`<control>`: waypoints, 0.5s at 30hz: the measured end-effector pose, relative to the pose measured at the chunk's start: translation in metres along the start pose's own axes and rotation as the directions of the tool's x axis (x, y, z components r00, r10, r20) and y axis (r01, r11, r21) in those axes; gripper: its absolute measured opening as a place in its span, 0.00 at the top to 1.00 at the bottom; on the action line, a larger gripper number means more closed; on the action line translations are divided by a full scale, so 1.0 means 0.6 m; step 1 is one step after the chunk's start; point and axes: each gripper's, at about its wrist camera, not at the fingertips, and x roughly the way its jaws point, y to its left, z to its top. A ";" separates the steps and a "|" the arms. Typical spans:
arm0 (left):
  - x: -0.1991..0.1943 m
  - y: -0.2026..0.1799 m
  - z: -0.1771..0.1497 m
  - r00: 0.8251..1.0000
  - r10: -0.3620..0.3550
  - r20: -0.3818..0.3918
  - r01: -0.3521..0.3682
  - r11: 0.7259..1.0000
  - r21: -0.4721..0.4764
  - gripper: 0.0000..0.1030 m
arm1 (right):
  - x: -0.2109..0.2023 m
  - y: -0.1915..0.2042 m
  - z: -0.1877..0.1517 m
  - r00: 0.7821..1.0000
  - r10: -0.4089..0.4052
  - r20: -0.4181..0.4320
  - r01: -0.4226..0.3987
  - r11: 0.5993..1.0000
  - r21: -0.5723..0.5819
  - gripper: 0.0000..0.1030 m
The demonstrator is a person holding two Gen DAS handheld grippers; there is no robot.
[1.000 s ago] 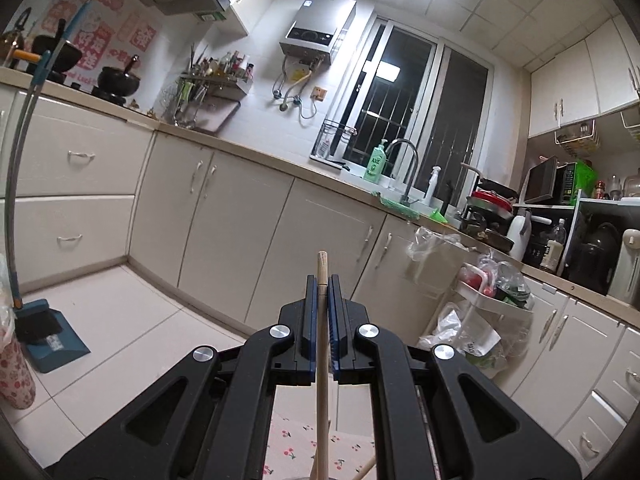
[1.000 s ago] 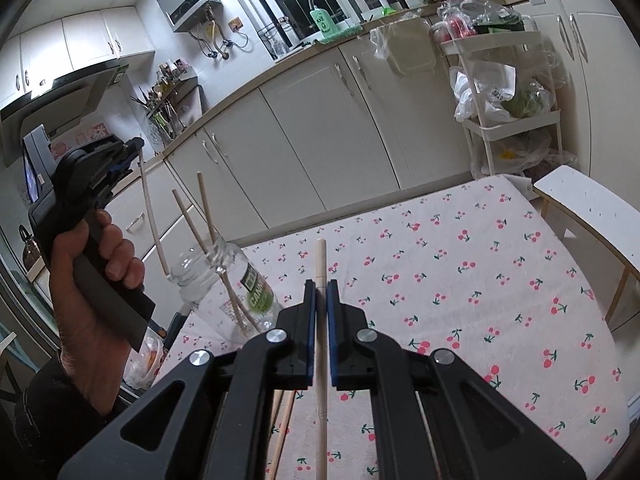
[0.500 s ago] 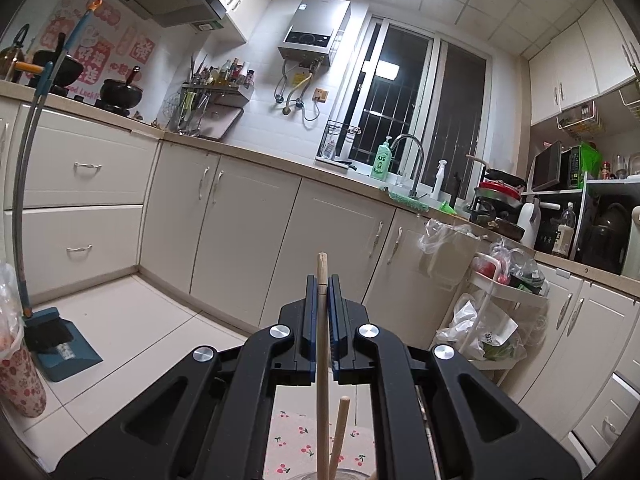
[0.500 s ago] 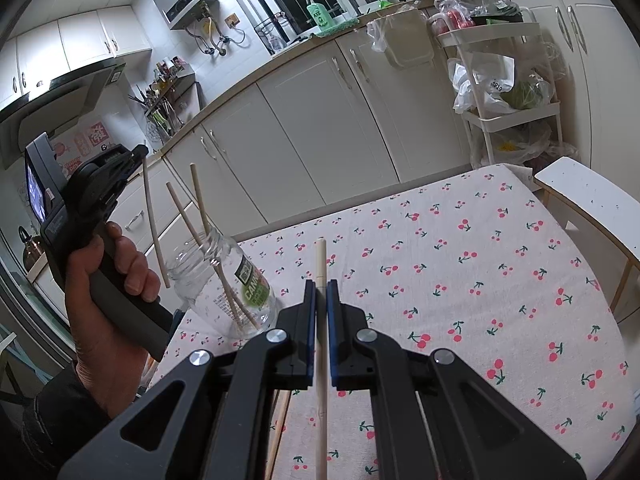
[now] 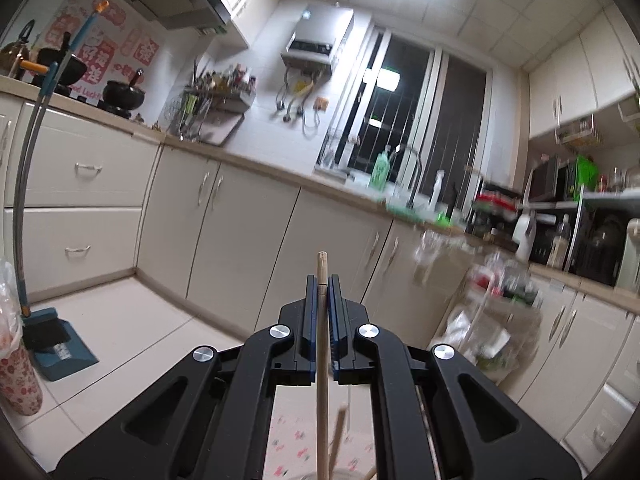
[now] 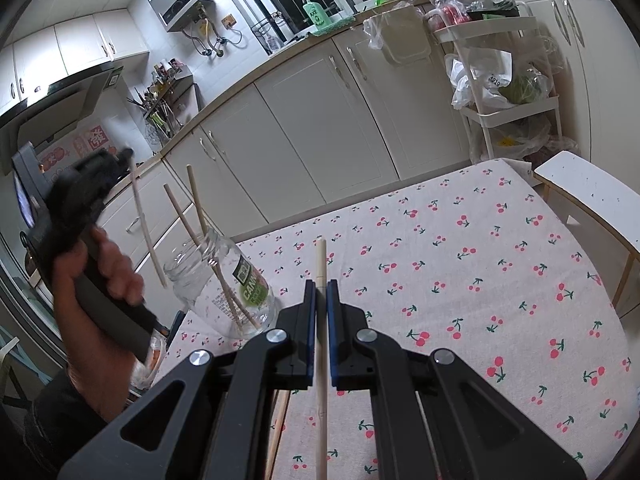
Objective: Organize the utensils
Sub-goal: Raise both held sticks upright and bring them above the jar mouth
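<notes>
**A:** Counting what stands in the glass jar (image 6: 224,288), how far along is this?

**B:** Two chopsticks (image 6: 200,220) lean inside the jar already, tops sticking out above its mouth. The jar stands near the left edge of the surface (image 6: 480,280), on the cherry-print cloth.

**A:** And the ones in hand?

**B:** The left claw (image 6: 128,156) is clamped on a third chopstick (image 6: 146,228), up and to the left of the jar. That stick hangs with its lower end just beside the jar's rim, on the left, not inside as far as I can tell. The left wrist view shows the same stick (image 5: 322,320) pinched between the blue pads, with the tops of the jarred sticks and the rim below.

**A:** The right side?

**B:** The right claw (image 6: 320,284) is closed on a fourth chopstick (image 6: 321,344), to the right of the jar and nearer the camera, over the cloth. At least one more stick (image 6: 278,428) lies on the cloth under that claw, partly hidden by it.

**A:** So roughly halfway?

**B:** That's my judgement: two in, two held and not yet dropped, and one or more left lying below. I see no other utensils on the rest of the cloth to the right of the jar.
</notes>
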 end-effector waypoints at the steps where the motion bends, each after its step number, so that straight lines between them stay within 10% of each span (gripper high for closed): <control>1: -0.002 -0.003 0.009 1.000 -0.001 0.020 0.002 1.000 -0.005 0.95 | 0.000 0.000 0.000 1.000 0.002 -0.001 -0.002 1.000 0.002 0.94; 15: 0.009 -0.025 -0.026 1.000 0.017 0.003 -0.017 0.999 0.037 0.95 | 0.002 -0.005 -0.003 1.000 0.011 -0.005 -0.011 1.000 0.015 0.94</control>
